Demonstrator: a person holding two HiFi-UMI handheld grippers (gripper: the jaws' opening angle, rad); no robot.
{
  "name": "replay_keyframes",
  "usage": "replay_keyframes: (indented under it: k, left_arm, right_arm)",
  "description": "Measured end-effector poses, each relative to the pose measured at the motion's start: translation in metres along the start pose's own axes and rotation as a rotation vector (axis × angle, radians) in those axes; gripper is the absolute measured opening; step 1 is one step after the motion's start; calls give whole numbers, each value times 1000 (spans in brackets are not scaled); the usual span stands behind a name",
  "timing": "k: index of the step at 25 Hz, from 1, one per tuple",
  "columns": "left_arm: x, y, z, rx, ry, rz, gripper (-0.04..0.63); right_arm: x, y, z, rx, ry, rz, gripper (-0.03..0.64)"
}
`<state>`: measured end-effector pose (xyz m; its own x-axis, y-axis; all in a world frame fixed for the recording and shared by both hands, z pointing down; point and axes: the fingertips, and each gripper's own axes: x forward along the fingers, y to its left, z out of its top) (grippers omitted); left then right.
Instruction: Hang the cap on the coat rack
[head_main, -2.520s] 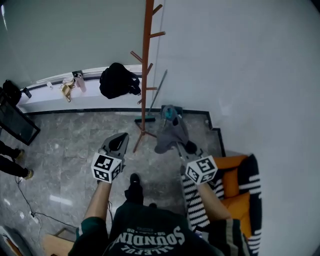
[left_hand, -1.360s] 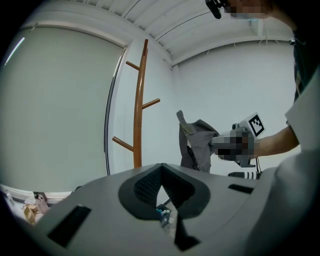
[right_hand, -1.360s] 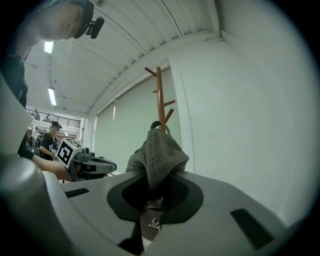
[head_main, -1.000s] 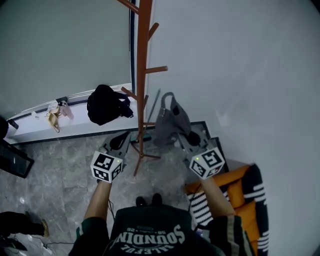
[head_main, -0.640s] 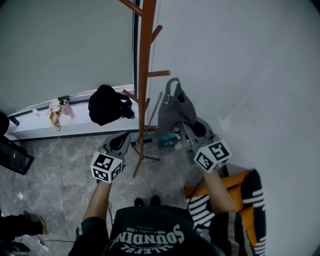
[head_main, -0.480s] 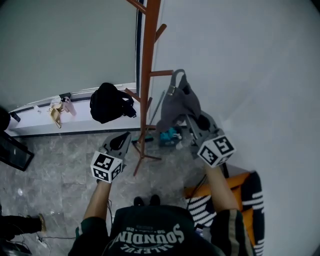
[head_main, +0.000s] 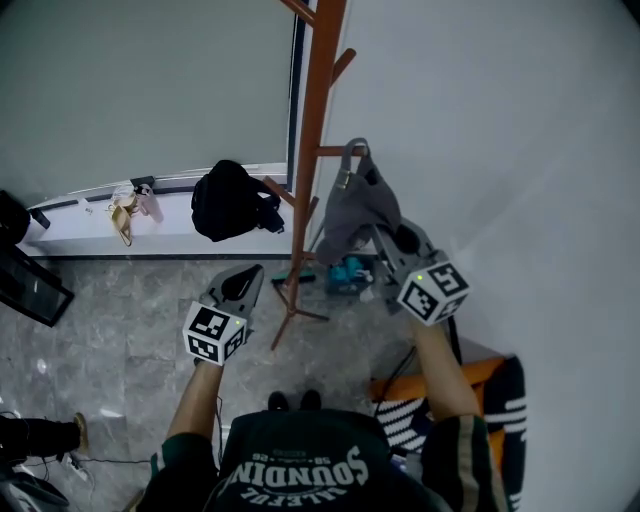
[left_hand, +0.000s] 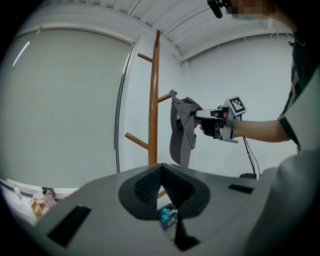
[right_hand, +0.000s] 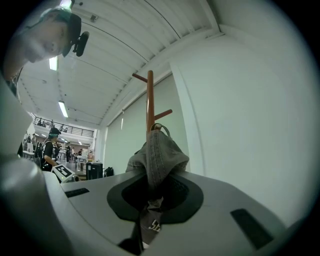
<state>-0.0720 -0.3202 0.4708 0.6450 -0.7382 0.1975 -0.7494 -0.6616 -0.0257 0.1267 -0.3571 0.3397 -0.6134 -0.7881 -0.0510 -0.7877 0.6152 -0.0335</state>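
The right tool (head_main: 388, 238) grips the grey cap (head_main: 358, 205) just beside the coat rack (head_main: 316, 140), with its strap near a peg. The left tool (head_main: 248, 275) is narrow and empty.

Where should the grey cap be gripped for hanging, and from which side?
Grip the cap at the bunched fabric opposite its strap loop, coming from the side away from the coat rack. That leaves the loop free toward the peg.

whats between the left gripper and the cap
The rack's pole stands between the left gripper and the cap; the head view shows it.
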Motion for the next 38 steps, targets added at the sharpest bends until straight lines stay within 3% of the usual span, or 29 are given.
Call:
replay_keyframes:
  k: [4,11,22,29,38]
  left_arm:
    - [-5,-21,-6,3,0,24,0]
    - [-6,33,-7,-39,28,46,0]
    - [-19,38,-7,-49,26,77,0]
    - [-21,35,-8,-51,30,69,0]
    - [-15,30,-9,-50,31,41,0]
  right_arm:
    - [-15,3,-13,3,10,37,25]
    - [47,9,-27,41,52,63,25]
    - [59,18,-40,32,89,81,26]
    - [53,8,-50,69,45,11,31]
    - [37,2,-65,72,43,-69,99]
